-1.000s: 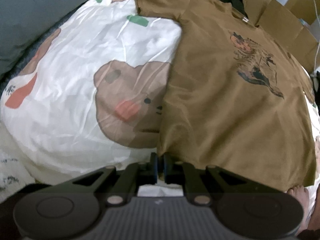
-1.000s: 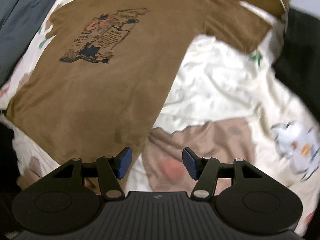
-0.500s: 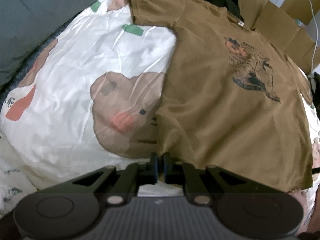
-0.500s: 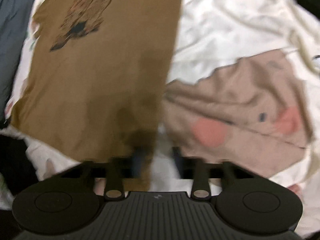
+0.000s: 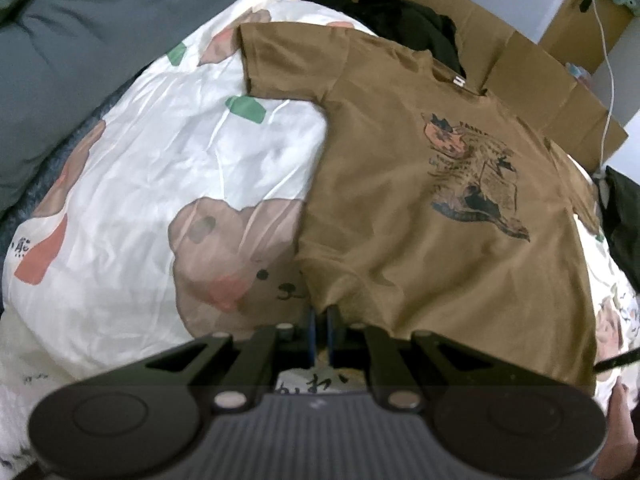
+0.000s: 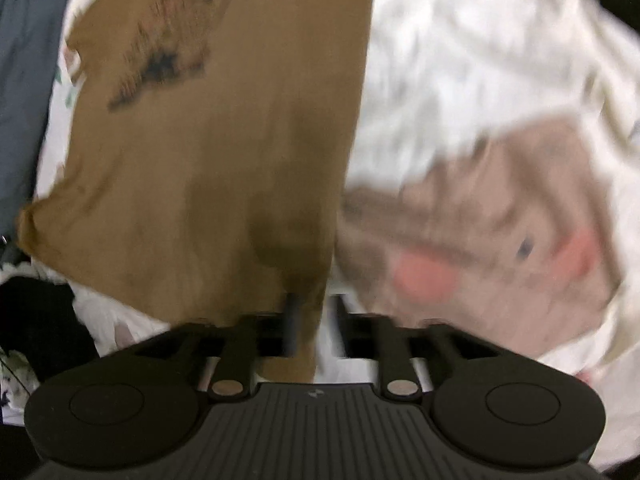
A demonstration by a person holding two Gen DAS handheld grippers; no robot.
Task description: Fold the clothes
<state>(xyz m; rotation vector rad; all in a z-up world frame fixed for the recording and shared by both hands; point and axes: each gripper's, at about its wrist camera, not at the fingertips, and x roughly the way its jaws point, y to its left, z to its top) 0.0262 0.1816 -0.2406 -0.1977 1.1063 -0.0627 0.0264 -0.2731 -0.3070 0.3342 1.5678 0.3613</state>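
White bedding (image 5: 140, 184) printed with bears covers the bed, bare on both sides of the brown T-shirt (image 5: 420, 220) lying flat. Left hand-held gripper (image 5: 319, 330) pinches the shirt's near-left hem corner; right hand-held gripper (image 6: 314, 326), blurred, is opening, near-right hem corner between its jaws.

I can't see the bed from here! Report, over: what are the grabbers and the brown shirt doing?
Left gripper shut on brown T-shirt hem corner. Right gripper jaws opening, other hem corner between them. Shirt flat on the bear duvet. Nothing in the way.
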